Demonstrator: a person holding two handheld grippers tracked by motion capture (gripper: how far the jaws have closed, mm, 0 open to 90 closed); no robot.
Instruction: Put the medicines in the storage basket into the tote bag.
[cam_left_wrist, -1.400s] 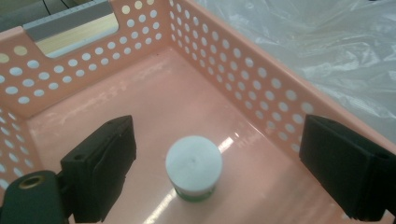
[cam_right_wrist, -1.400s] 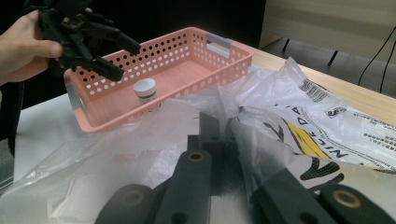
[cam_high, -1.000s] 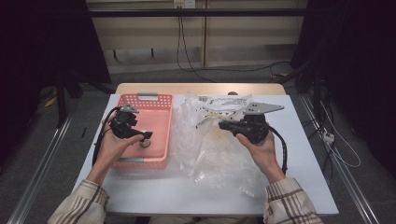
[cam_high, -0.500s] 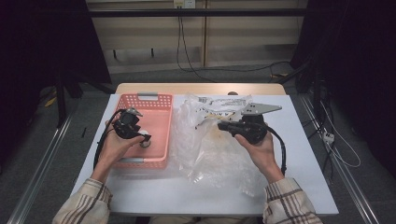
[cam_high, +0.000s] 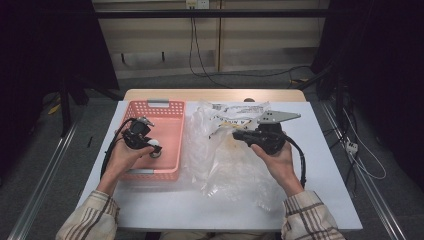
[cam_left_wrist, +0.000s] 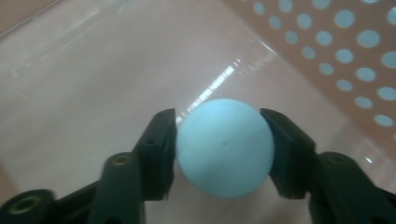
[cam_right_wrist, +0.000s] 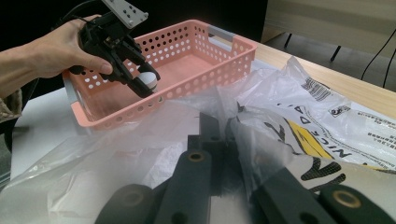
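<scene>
A light blue ball (cam_left_wrist: 224, 147) sits between the jaws of my left gripper (cam_left_wrist: 223, 135), low inside the pink perforated basket (cam_high: 165, 107). The jaws have just been closing, and both pads (cam_left_wrist: 161, 140) now press the ball's sides. In the high view the left gripper (cam_high: 154, 148) points down into the basket with the ball (cam_high: 155, 146) at its tip. My right gripper (cam_high: 236, 134) is shut on a fold of the clear plastic bag (cam_high: 225, 165). In the right gripper view its jaws (cam_right_wrist: 217, 126) meet with bag film (cam_right_wrist: 299, 107) pinched between them.
The basket (cam_right_wrist: 219, 51) stands at the left of the white table (cam_high: 330, 200), and the crumpled bag with black and yellow print spreads over the middle. A wooden strip (cam_high: 215, 95) runs along the table's far edge. Cables trail from both grippers.
The left gripper's jaws have drawn in around the ball inside the basket. Both hands stay about where they were, and the bag remains pinched.
</scene>
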